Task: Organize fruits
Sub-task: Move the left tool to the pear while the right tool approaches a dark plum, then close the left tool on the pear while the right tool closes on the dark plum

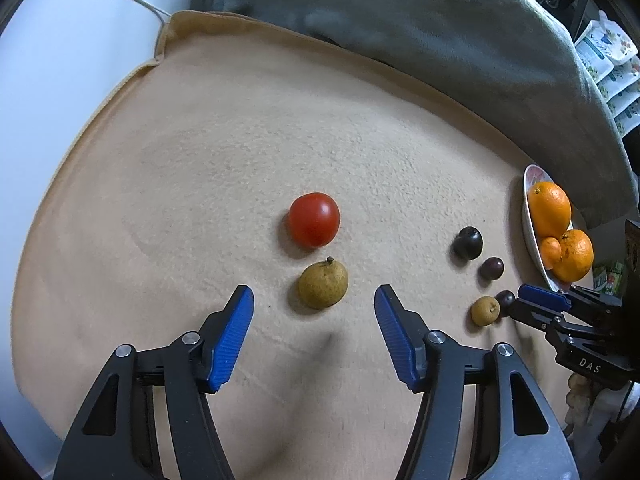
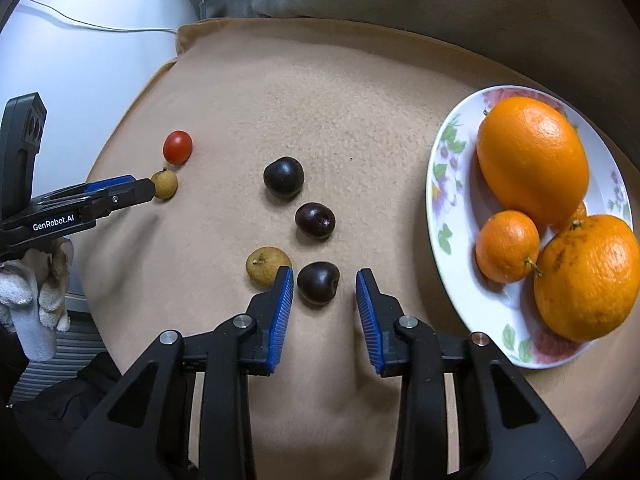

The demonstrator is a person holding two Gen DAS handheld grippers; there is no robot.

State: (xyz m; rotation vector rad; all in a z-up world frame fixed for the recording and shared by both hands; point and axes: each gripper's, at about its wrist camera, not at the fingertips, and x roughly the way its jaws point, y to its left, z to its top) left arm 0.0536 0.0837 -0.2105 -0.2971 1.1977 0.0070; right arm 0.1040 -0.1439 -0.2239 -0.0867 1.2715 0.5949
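Status: partly sorted, by my read. The white floral-rimmed plate (image 2: pixel 440 184) at the right edge of the tan fleece blanket (image 2: pixel 320 100) holds only citrus: one large orange (image 2: pixel 532 160), a small mandarin (image 2: pixel 507 246) and a big speckled orange (image 2: pixel 588 278), with what may be another small one hidden behind them. Loose on the blanket: the red cherry tomato (image 1: pixel 314 220) far left, a brown round longan with a stem stub (image 1: pixel 323 285) just near of it, then in the middle three dark purple cherries running far to near, far cherry (image 2: pixel 283 178), middle cherry (image 2: pixel 315 220), near cherry (image 2: pixel 318 283), plus a second brown longan (image 2: pixel 267 267) just beside the near one. Left gripper (image 1: pixel 314 312) has its jaws spread wide, empty, lined up on the stemmed longan, which sits just beyond the blue pads (image 1: pixel 234 336); not touching as far as I can tell. Right gripper (image 2: pixel 324 292) also spread, empty, near cherry between its tips, left pad almost on the second longan. Remaining: six loose pieces, none grasped yet. Where the cherries, longans and tomato are meant to go isn't shown.
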